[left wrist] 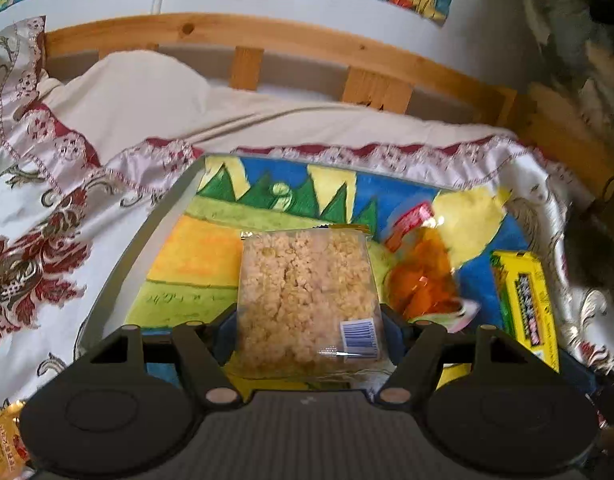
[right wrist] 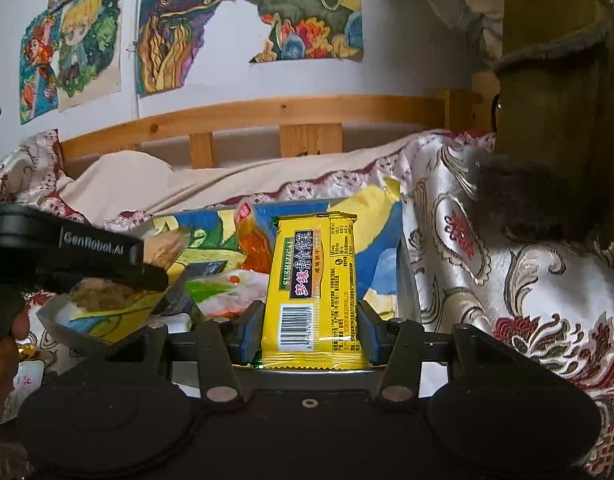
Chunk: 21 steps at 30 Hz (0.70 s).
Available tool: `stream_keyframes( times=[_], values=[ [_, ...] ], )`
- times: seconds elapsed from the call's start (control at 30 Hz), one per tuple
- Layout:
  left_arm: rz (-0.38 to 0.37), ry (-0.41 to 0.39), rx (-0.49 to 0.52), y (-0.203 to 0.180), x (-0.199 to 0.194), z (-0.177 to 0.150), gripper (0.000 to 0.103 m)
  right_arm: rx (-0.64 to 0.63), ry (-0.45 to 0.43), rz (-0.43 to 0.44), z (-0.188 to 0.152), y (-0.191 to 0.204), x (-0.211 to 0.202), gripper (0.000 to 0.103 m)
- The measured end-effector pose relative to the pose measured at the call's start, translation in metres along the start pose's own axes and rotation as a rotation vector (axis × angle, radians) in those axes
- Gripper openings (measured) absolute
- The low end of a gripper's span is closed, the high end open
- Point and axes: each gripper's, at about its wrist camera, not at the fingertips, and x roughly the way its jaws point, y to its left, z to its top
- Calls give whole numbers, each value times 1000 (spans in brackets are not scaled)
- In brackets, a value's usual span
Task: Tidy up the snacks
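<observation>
On the bed [left wrist: 47, 216], under a patterned satin cover with a red floral print, sits a grey tray [left wrist: 155, 224] with a bright painted picture lining its floor. A wooden rail [left wrist: 267, 36] runs behind the bed, and painted drawings [right wrist: 175, 28] hang on the white wall above it.

Left tongs [left wrist: 309, 320]: closed on a clear packet of puffed rice cake [left wrist: 307, 284], pads pressing on both sides near its lower end. The packet stands over the tray's painted floor, barcode at its lower right.

Right tongs [right wrist: 311, 330]: closed on a yellow biscuit packet [right wrist: 315, 284], held upright, barcode end lowest, dark label with printed characters facing the camera. This packet sits at the tray's right-hand edge; cannot tell whether it touches the tray floor.

Between the two held packets lies a clear bag of orange snacks [left wrist: 423, 272], blurred in the left view, in the tray. In the right view a hand [right wrist: 3, 344] shows at the left edge, under the left tool's black body.

One small gold-wrapped sweet [left wrist: 5, 440] lies on the cover outside the tray, at the lower left.
</observation>
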Motion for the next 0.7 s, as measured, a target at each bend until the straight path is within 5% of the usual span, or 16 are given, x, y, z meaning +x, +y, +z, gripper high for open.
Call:
stream_keyframes(
  times=[0.7],
  values=[
    [12, 68, 15, 8, 11, -4, 76, 5, 32, -14, -2, 0, 5, 51]
  ],
)
